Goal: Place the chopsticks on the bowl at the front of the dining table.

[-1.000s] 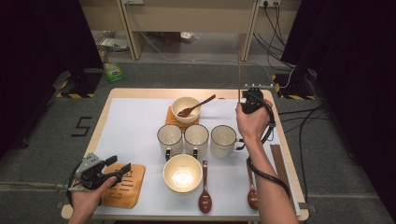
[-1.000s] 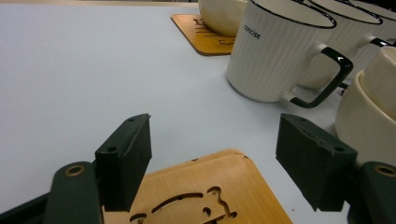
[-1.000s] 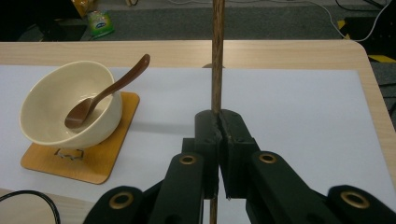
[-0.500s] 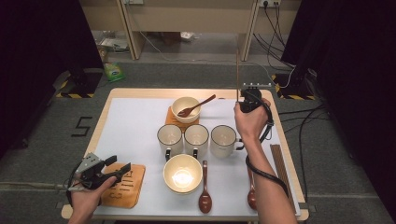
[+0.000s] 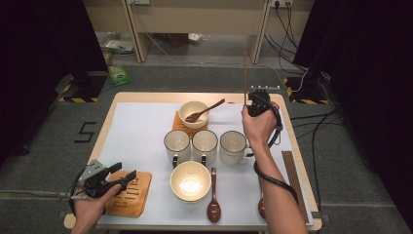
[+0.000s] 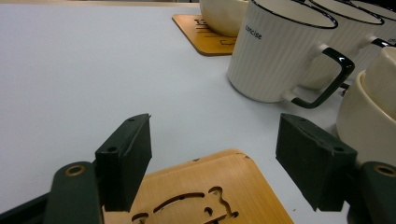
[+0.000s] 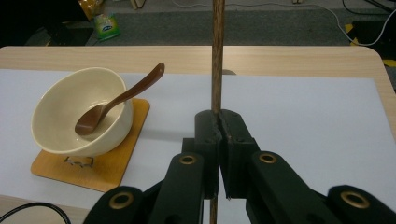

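Observation:
My right gripper (image 5: 251, 101) (image 7: 219, 127) is held above the far right part of the table, shut on a dark wooden chopstick (image 5: 245, 73) (image 7: 217, 56) that stands upright between its jaws. To its left, a cream bowl (image 5: 194, 114) (image 7: 70, 116) with a brown spoon (image 7: 116, 100) in it sits on a wooden coaster (image 7: 112, 163). My left gripper (image 5: 124, 174) (image 6: 215, 140) hovers open low over another wooden coaster (image 5: 129, 196) (image 6: 201, 196) at the front left, nothing between its jaws.
Three white mugs (image 5: 205, 144) (image 6: 280, 51) stand in a row at mid-table. In front of them sits an empty cream bowl (image 5: 190, 181), with a brown spoon (image 5: 213, 197) to its right. More chopsticks (image 5: 292, 180) lie along the right edge.

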Available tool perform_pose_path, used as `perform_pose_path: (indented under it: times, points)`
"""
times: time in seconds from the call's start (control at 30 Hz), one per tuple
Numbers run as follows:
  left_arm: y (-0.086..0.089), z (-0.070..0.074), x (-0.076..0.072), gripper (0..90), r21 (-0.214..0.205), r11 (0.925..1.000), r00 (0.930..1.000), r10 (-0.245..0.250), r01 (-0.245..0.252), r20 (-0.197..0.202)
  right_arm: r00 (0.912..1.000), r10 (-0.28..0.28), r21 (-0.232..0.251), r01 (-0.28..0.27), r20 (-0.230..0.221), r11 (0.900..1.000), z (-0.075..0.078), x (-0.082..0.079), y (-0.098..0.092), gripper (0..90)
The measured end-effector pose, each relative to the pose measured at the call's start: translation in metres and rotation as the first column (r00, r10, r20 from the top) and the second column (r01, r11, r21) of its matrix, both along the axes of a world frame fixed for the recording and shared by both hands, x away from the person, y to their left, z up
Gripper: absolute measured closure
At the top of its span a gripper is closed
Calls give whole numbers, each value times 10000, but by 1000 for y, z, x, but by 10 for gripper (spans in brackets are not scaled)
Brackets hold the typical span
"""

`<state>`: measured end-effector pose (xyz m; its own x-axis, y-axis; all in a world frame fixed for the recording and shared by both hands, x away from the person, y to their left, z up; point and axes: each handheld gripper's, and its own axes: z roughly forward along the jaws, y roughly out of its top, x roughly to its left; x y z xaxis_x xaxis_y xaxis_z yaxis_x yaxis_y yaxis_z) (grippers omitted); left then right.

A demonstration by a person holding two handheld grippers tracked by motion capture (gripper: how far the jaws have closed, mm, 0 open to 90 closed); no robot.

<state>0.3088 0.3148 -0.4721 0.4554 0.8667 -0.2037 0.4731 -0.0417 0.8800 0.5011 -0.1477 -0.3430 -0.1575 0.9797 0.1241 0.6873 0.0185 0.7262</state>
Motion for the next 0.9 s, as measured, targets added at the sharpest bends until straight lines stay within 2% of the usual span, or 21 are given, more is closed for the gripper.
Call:
perform_pose_path:
  times: [0.9]
  points:
    - [0, 0, 0, 261, 24, 10000, 10000, 7, -7, -5, 9998, 160, 46, -160, 90, 9999, -1, 6, 13, 864]
